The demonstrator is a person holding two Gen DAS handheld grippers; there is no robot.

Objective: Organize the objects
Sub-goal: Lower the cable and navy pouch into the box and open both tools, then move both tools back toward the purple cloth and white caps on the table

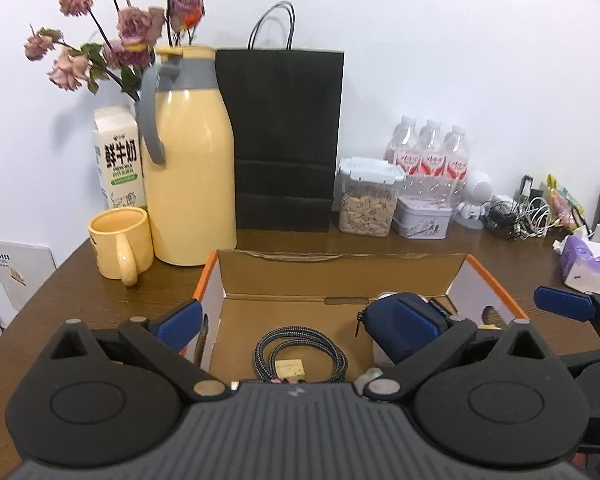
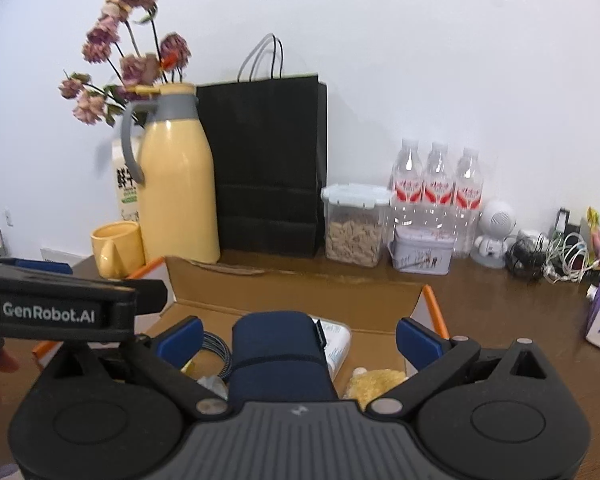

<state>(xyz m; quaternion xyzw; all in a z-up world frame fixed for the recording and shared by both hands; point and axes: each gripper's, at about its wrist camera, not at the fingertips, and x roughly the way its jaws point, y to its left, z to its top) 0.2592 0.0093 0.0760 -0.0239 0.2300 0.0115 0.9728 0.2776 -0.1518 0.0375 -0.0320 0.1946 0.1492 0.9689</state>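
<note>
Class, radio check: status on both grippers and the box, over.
Left gripper open over box. Right gripper open above blue pouch. Cable coiled inside. Nothing blocking.

Table [image 1: 80, 292]: dark wood grain with a slight sheen; box [image 1: 340, 276]: raw brown corrugated cardboard inside, white outer faces with orange edges, holding a cable [image 1: 300, 350] with woven braided sheath and a navy pouch [image 2: 278, 354] of matt cloth. Jug [image 1: 192, 160]: glossy pale-yellow shell with matt grey plastic collar and handle; mug [image 1: 118, 242]: smooth yellow glaze; bag [image 1: 288, 136]: matt black paper. Left gripper [image 1: 302, 326] and right gripper [image 2: 298, 340]: matt black plastic with ribbed grey housing, blue pads, bare metal pivot pins.
</note>
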